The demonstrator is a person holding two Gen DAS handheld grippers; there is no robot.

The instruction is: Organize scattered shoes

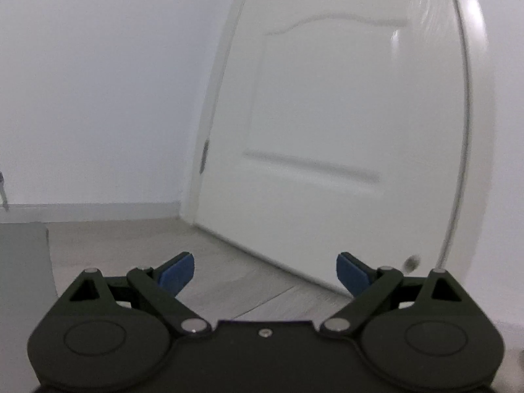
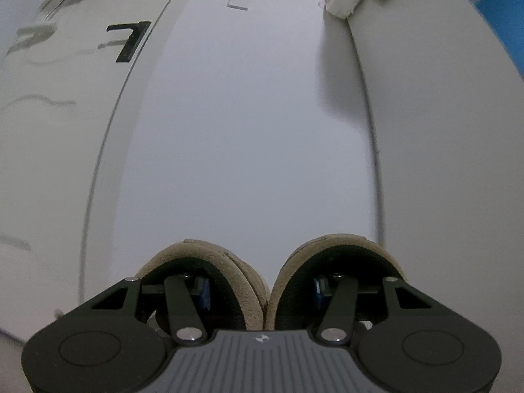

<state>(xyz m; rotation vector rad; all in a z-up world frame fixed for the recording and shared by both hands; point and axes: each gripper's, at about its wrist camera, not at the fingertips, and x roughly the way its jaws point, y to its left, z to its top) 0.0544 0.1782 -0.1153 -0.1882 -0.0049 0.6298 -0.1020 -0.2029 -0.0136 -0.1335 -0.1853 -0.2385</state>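
In the right wrist view, two tan suede shoes with dark linings are held side by side, heel openings toward the camera. One blue-padded finger (image 2: 203, 291) sits inside the left shoe (image 2: 235, 268), the other inside the right shoe (image 2: 344, 245). My right gripper (image 2: 262, 290) is shut on the two touching inner walls, and the pair is lifted in front of a white wall. My left gripper (image 1: 265, 271) is open over the floor with nothing between its blue pads (image 1: 177, 273). No shoe shows in the left wrist view.
A white panelled door (image 1: 327, 114) stands just ahead of the left gripper, with pale wood-look floor (image 1: 131, 239) and a white skirting board left of it. A grey-white panel (image 1: 23, 262) sits at the left edge. A black door handle (image 2: 131, 39) shows upper left in the right wrist view.
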